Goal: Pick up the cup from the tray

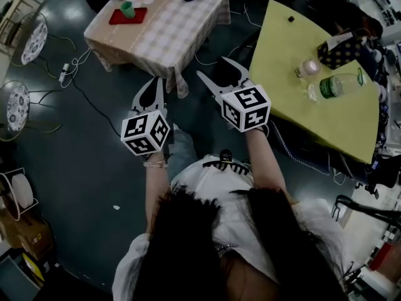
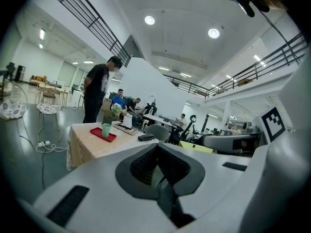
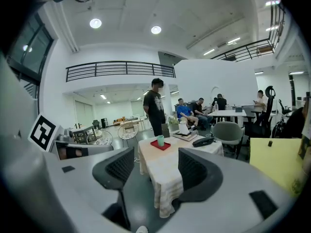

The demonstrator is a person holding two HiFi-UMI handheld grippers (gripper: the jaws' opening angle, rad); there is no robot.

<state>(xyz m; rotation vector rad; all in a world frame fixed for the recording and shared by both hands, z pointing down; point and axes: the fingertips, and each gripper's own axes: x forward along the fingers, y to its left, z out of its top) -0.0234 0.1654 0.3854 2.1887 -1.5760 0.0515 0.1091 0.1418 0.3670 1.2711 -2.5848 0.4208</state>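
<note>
Facing small green plastic cup point(image 1: 127, 9) on flat red tray point(image 1: 117, 17), well apart: my right claw point(image 1: 211, 68) gapes empty, left claw point(image 1: 155, 81) pinched together; best straddle cup squarely, squeeze gently.

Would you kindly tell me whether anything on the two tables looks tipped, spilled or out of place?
Only the bottle seems to lie on its side on the yellow table; no spill shows. The cup stands upright on its tray.
</note>
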